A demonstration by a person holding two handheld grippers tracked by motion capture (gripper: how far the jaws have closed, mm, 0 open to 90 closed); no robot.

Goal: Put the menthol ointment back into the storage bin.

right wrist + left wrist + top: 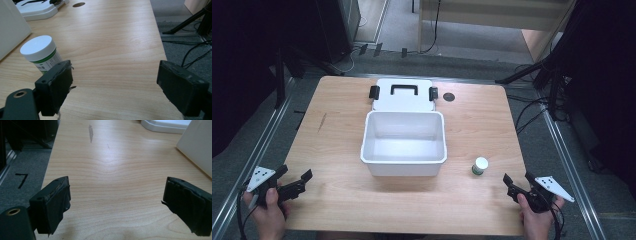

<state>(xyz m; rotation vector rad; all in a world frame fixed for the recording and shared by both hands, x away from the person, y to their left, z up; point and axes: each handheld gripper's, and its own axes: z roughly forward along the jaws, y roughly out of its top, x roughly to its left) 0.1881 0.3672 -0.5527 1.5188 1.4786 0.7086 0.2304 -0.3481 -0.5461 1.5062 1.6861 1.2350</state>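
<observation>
Your worktop (337, 150) is pale wood over grey floor. Your left gripper (298, 183) rests at its near left corner, jaws apart and empty, the open box (404, 162) ahead to its right. The jar (480, 165) stands upright just ahead-left of your right gripper (517, 181), whose jaws are also apart and empty. Reach crooked and the near jaw could tip the jar. Count: one box, one lid (404, 102), one jar, two grippers.
</observation>
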